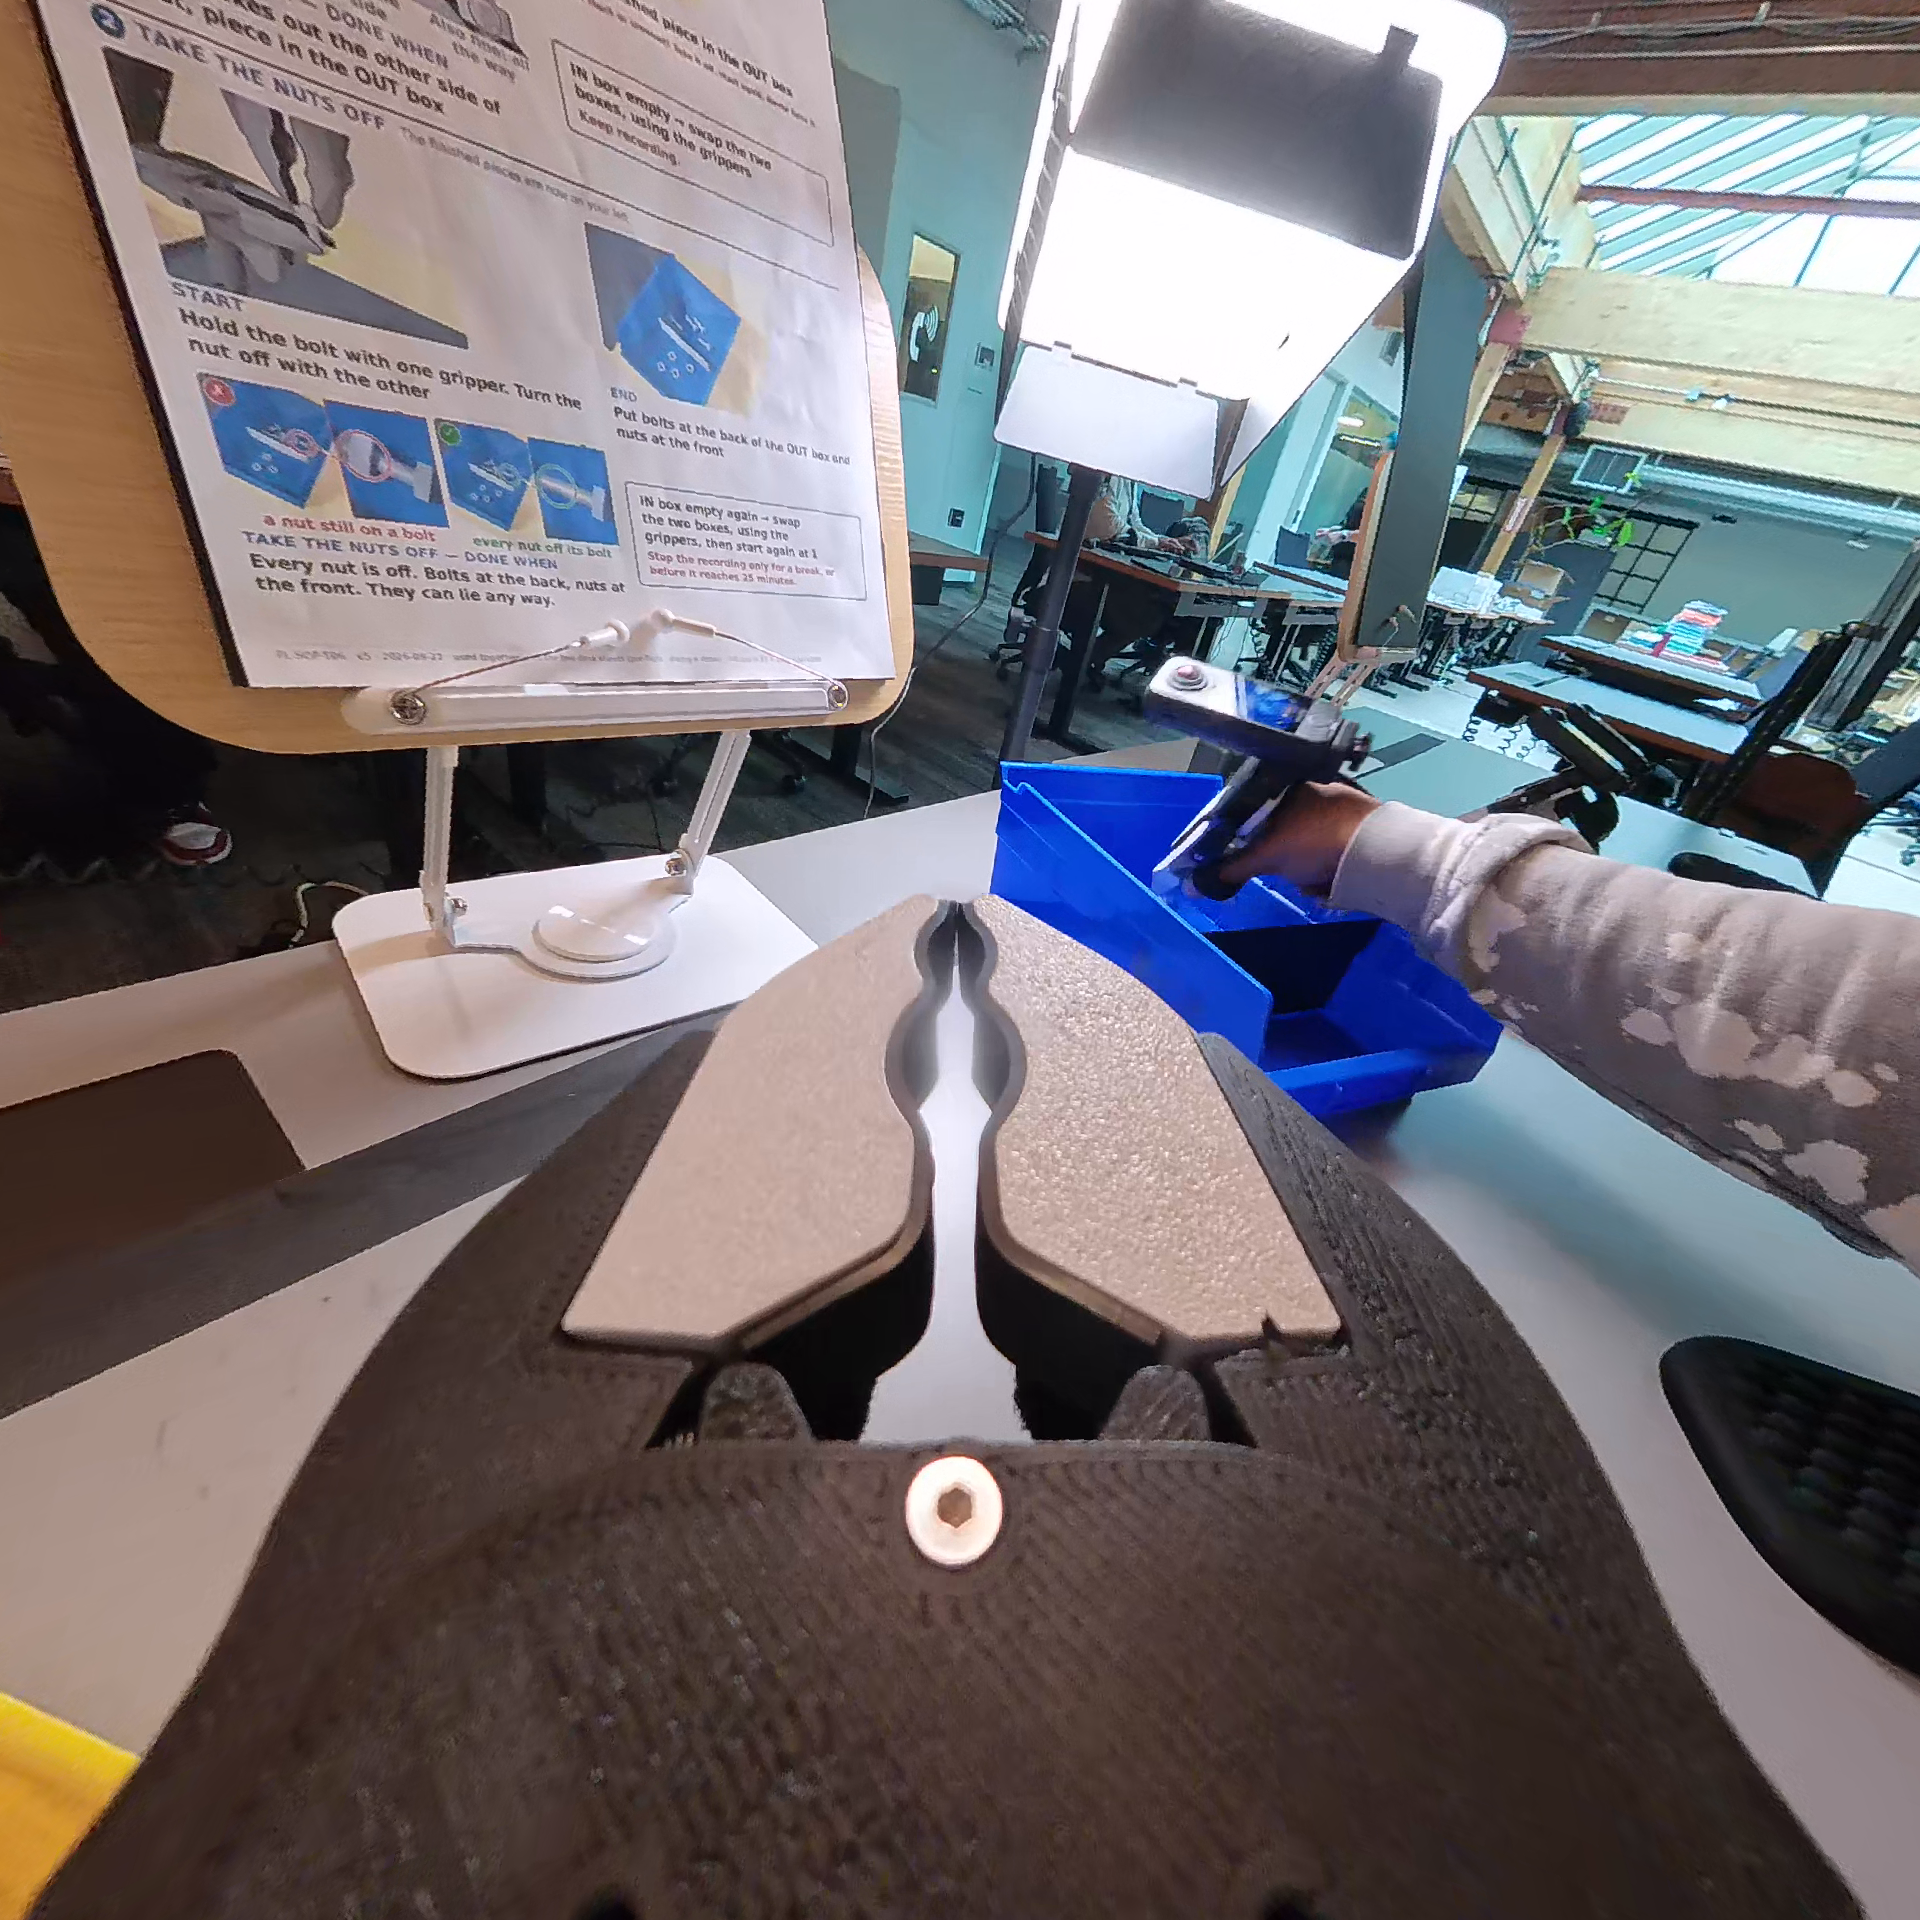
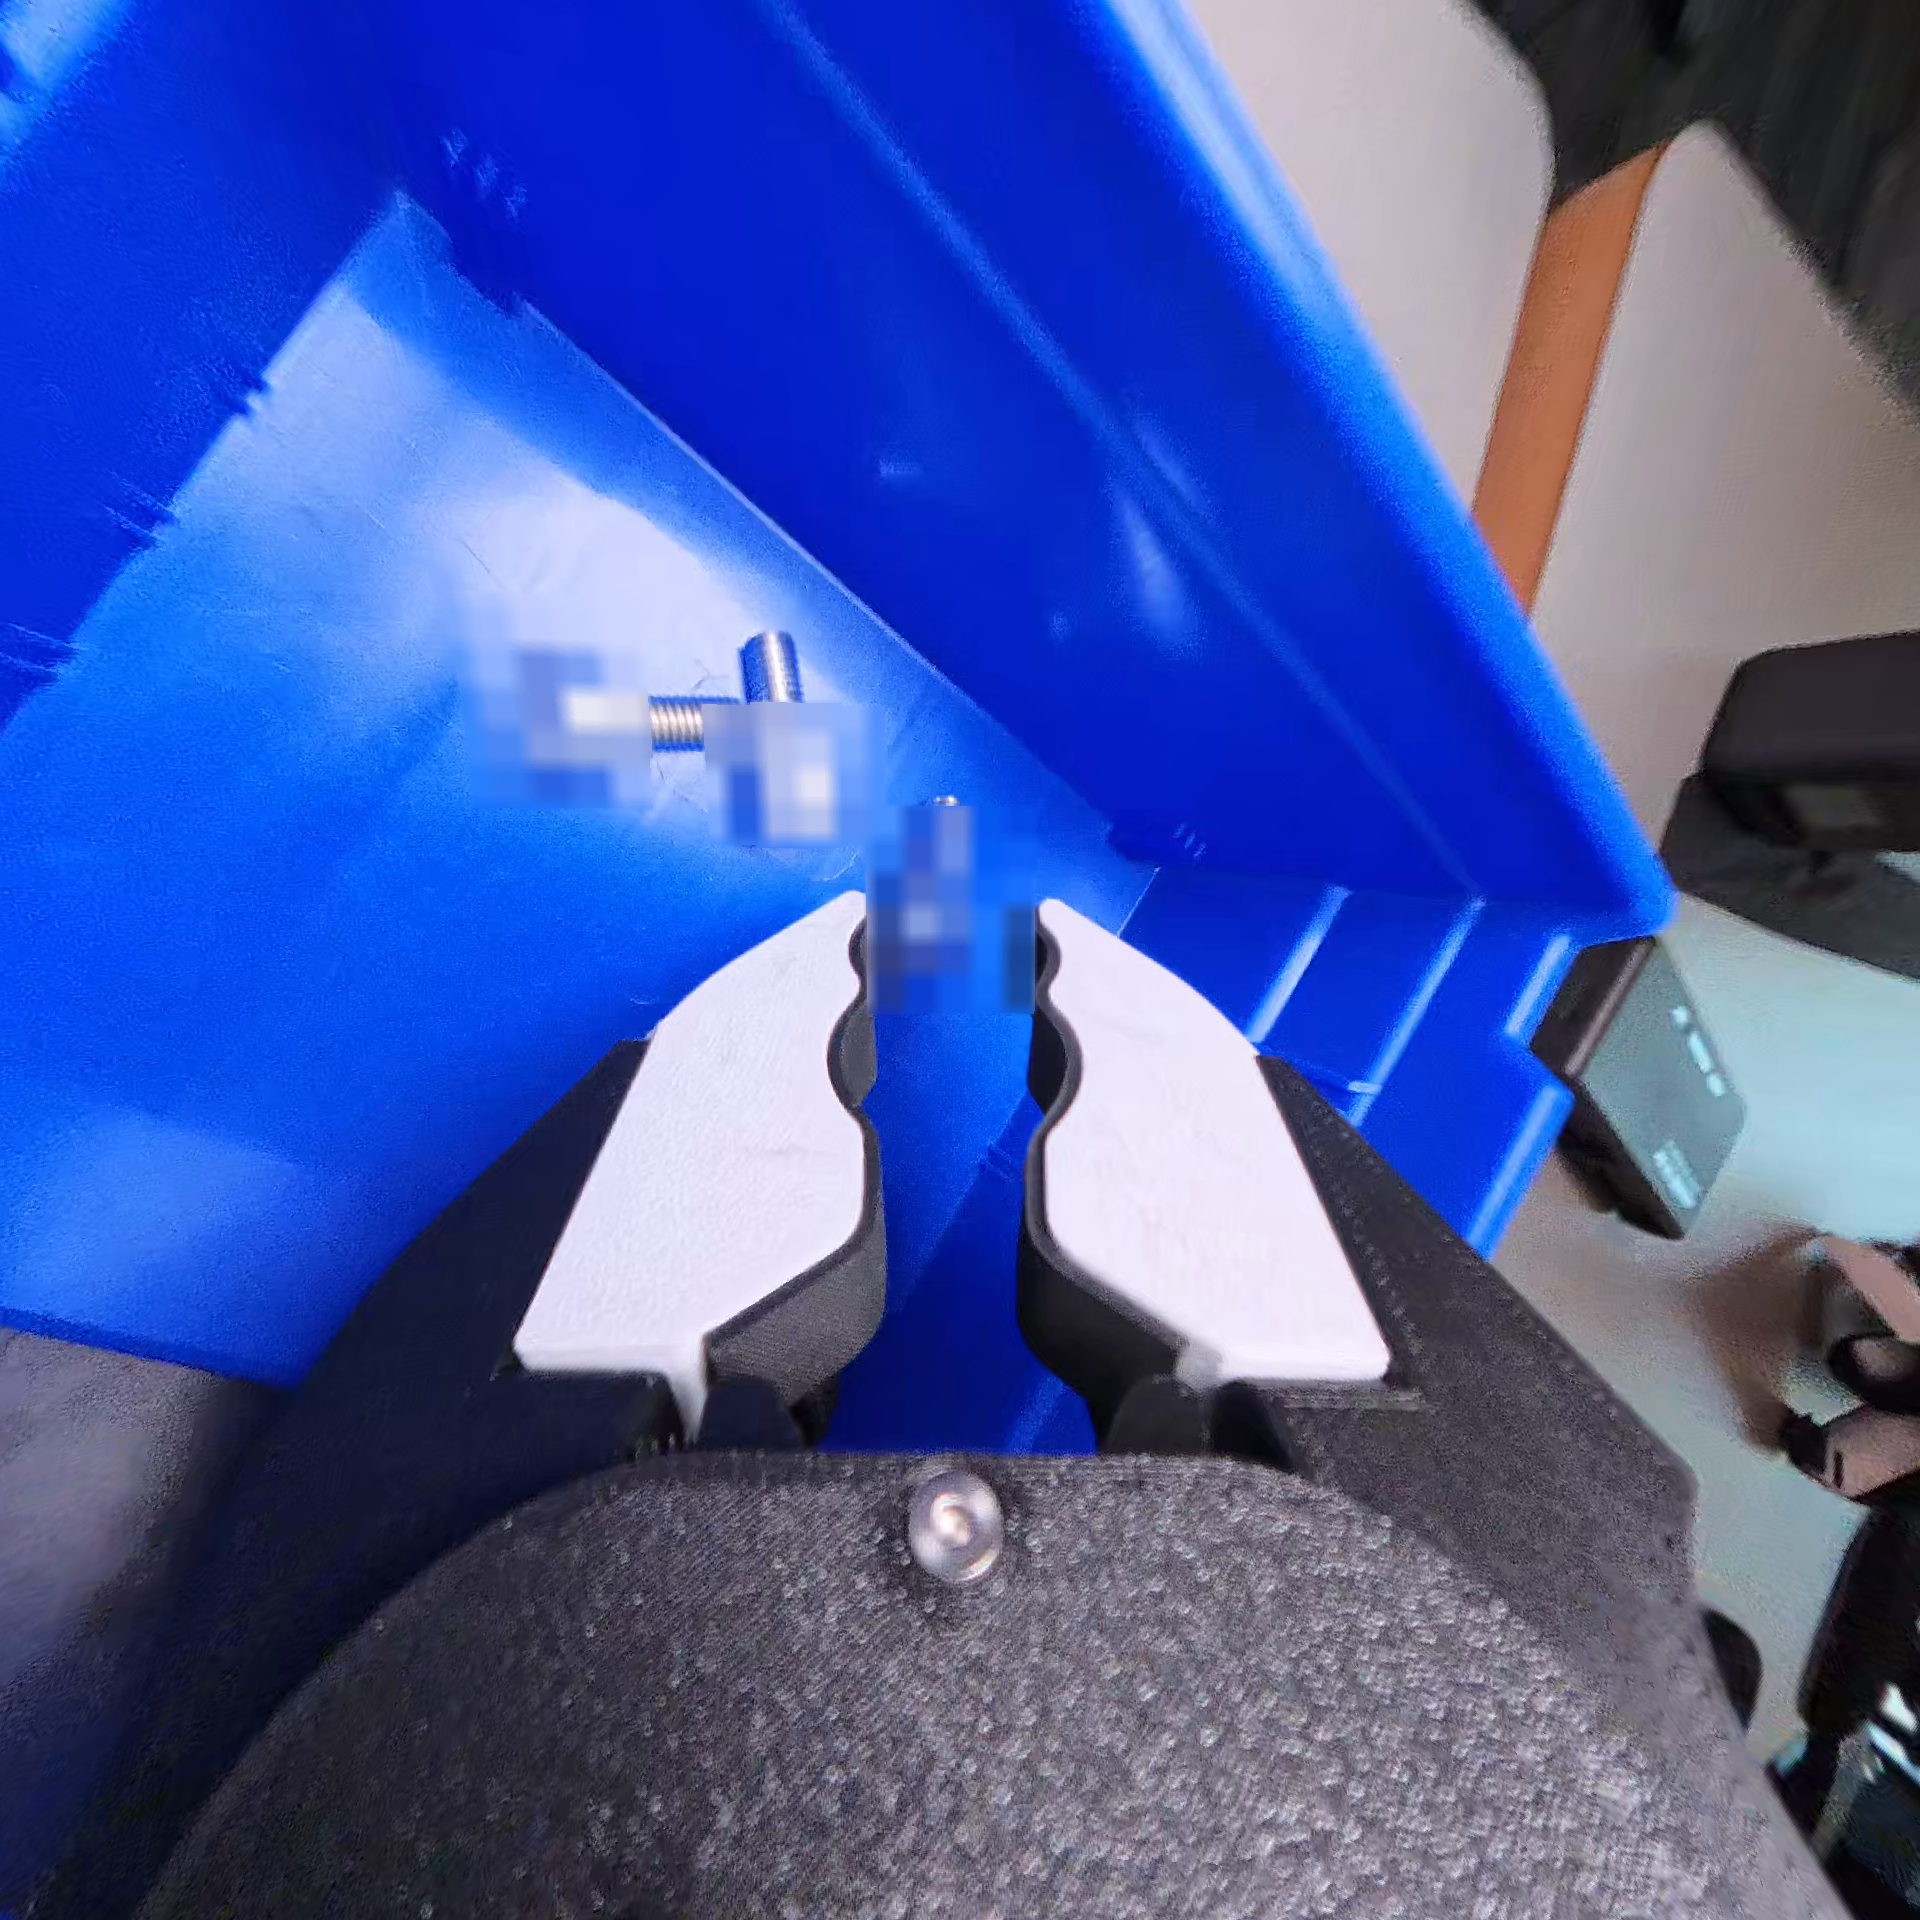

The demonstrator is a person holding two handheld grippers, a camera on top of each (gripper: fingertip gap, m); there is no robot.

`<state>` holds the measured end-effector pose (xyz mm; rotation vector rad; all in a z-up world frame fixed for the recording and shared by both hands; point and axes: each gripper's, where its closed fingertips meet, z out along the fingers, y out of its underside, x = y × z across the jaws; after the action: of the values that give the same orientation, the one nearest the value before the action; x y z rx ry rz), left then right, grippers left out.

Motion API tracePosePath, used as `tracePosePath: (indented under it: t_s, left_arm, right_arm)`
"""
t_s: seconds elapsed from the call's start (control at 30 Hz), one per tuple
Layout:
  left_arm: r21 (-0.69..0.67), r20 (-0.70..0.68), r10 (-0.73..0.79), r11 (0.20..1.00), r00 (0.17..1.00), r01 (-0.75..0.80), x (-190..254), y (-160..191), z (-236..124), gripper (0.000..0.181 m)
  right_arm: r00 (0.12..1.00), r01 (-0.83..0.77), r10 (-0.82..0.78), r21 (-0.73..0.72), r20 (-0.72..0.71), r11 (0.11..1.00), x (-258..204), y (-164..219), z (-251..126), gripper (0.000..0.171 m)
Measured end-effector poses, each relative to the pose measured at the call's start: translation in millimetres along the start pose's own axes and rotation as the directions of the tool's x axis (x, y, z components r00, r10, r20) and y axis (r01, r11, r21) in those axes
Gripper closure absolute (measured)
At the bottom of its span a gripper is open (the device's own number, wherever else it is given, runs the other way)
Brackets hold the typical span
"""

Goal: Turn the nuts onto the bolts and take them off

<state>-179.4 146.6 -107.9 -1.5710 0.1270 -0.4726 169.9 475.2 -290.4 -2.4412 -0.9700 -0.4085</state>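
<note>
At the upper left of the left wrist view a white printed instruction sheet [image 1: 488,332] with small pictures and text stands on a wooden board on a white stand [image 1: 540,935]; I leave its wording aside. Low in the middle of that view my left gripper [image 1: 958,920] hangs above the pale grey table [image 1: 260,1558] with its tips nearly touching and nothing between them. To the right of it sit the blue plastic bins [image 1: 1101,862], and there my right hand [image 1: 1288,842] tips my right gripper [image 2: 951,914] down into one. In the right wrist view the blue bin's floor [image 2: 312,883] fills the left of the frame, and the threaded steel bolts [image 2: 769,670] lie a little left of centre, just ahead of and slightly left of my right tips. One short shank points roughly up the frame, another lies across it; the rest is hidden. My right jaws stand at a narrow gap; whether something sits between the tips I cannot tell. My right gripper is far nearer, so I judge the pick is its to make. A dark box [image 2: 1652,1091] at the right edge has markings too blurred to read.
</note>
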Motion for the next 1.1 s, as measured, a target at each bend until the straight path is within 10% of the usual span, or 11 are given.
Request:
tracePosePath:
  t_s: [0.2,0.53,0.77,1.1]
  left_arm:
    - [0.009,0.020,0.012,1.000,1.000,-0.012,-4,-6,-4,0.181]
    - [-0.077,0.185,0.145,0.988,0.972,-0.133,-55,-46,-58,0.173]
    - [-0.456,0.377,0.206,0.890,0.903,-0.013,-167,-39,-103,0.148]
    - [-0.716,0.604,0.190,0.556,0.774,0.423,-307,87,-156,0.136]
  right_arm:
    - [0.998,-0.011,-0.007,0.317,0.055,0.948,-10,-22,-77,0.138]
    - [0.794,-0.308,-0.299,0.774,0.529,0.553,-164,35,-264,0.142]
    - [0.688,-0.374,-0.382,0.753,0.617,0.542,-241,89,-254,0.147]
    - [0.696,-0.386,-0.439,0.811,0.569,0.439,-247,95,-260,0.157]
